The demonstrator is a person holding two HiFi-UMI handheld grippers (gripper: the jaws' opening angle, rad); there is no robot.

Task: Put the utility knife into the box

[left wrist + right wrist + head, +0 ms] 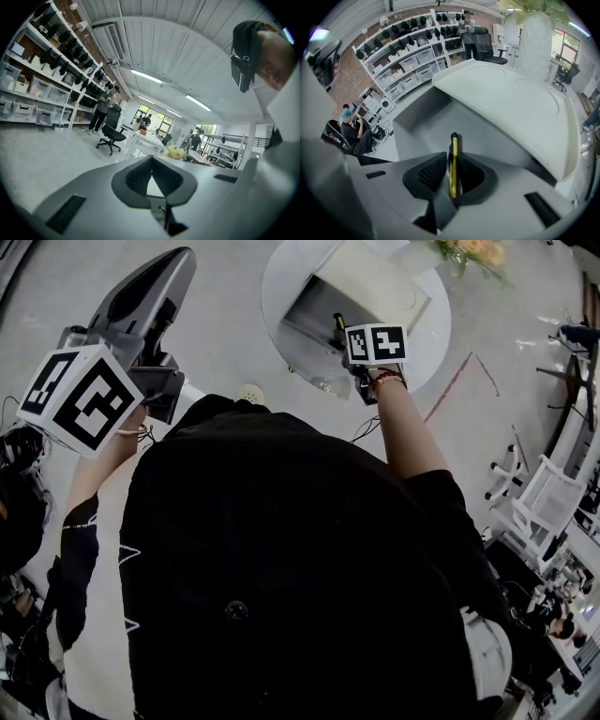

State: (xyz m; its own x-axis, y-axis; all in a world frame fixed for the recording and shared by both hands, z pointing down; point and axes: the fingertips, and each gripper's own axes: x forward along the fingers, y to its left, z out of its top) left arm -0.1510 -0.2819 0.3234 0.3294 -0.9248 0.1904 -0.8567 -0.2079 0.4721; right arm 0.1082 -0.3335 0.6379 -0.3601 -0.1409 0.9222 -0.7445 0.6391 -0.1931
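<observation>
1. Right gripper (452, 169): jaws were closed on the utility knife (453, 149), both dark ribbed pads (431, 172) pressed to its flat sides. In the head view the gripper (345, 341) reached forward from the person's right hand (382, 382), its marker cube (375, 343) facing up.
2. Utility knife: slim yellow body with a black end, held edge-on and upright between the jaws. The black end (337, 322) stood over the front edge of the box's opening. Whether it had passed below the rim could not be told.
3. Left gripper (152, 161): jaws were brought together at their tips, with only a small triangular gap behind them and nothing held. It (176, 261) was raised off to the left, well apart from the box, with its large marker cube (80, 395) nearest the camera above the left hand (131, 430).
4. Box (323, 310): white, open, its lid (511, 105) tipped back behind the cavity (436, 119). It sat on the table.
5. Table (281, 277): round and white, with flowers (469, 251) at its far edge beside the box.
6. Person: black top (281, 568) filled the lower head view.
7. Surroundings: white shelves (47, 84) with bins and dark items, and a black office chair (111, 132) on a pale floor.
</observation>
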